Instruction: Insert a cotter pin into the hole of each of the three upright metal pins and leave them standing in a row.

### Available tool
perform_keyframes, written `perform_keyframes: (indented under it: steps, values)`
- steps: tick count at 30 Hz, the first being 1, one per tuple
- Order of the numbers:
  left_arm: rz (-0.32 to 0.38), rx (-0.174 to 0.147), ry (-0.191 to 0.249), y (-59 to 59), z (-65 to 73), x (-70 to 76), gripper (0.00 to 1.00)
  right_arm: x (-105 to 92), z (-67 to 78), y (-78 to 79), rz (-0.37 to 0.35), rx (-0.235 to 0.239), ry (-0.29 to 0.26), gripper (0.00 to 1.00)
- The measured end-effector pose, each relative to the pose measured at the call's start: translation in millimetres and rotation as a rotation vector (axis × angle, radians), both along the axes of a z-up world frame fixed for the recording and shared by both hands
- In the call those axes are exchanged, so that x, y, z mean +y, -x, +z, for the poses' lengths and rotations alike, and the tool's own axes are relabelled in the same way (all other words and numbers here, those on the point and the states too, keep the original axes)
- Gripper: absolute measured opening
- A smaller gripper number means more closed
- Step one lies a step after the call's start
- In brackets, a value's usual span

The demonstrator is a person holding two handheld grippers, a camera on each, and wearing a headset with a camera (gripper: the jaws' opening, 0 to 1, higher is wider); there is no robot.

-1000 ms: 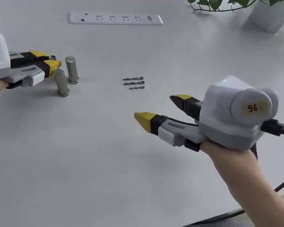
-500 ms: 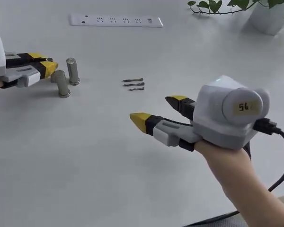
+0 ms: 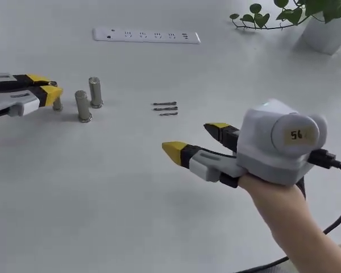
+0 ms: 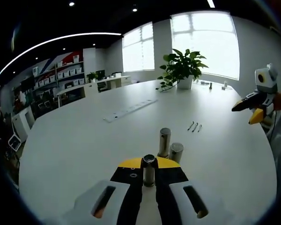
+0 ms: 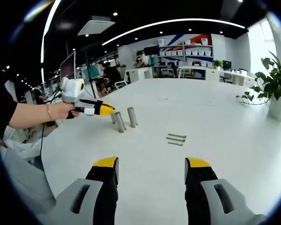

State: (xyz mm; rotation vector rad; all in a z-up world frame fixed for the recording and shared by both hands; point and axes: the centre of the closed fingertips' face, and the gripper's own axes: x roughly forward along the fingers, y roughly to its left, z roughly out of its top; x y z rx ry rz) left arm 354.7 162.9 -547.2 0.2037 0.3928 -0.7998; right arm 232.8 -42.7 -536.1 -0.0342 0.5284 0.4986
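Note:
Three upright metal pins stand at the left of the white table. My left gripper (image 3: 52, 91) (image 4: 149, 165) is shut on the leftmost pin (image 3: 57, 104) (image 4: 149, 170), gripping its upper part. The other two pins (image 3: 83, 106) (image 3: 95, 92) stand free just to its right, and show beyond the jaws (image 4: 176, 152) (image 4: 164, 141). Three cotter pins (image 3: 165, 108) (image 4: 194, 126) (image 5: 176, 139) lie side by side mid-table. My right gripper (image 3: 196, 139) (image 5: 151, 164) hovers open and empty, nearer than the cotter pins and right of them.
A white power strip (image 3: 146, 35) (image 4: 131, 109) lies at the far side of the table. A potted plant (image 3: 324, 17) (image 4: 182, 70) stands at the far right corner. The right gripper's cable (image 3: 335, 193) trails off the near right edge.
My left gripper has slid left with one pin in its jaws, away from the other two. The right gripper has barely moved. The head camera has shifted a little.

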Motion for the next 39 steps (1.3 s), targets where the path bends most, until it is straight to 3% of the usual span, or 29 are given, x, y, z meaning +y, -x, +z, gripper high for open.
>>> perform_keyframes:
  steps: [11,19,30,33,39]
  values:
    - [-0.007,0.013,0.003,40.8,0.2,-6.9,0.06,9.3,4.3,5.3,0.092,-0.011,0.031,0.49]
    - [-0.06,0.008,0.012,64.2,6.0,-29.9,0.06,12.7,5.8,12.1,0.133,-0.011,0.029,0.48]
    - [-0.137,0.018,0.027,79.9,1.6,-73.0,0.06,3.5,9.5,16.1,0.138,-0.017,0.032,0.45]
    - [-0.161,0.016,0.04,83.4,1.2,-87.4,0.06,3.0,12.4,16.4,0.131,-0.014,-0.001,0.44]
    - [-0.183,0.005,0.053,84.8,0.2,-103.0,0.06,0.2,12.0,16.3,0.131,-0.013,0.001,0.44]
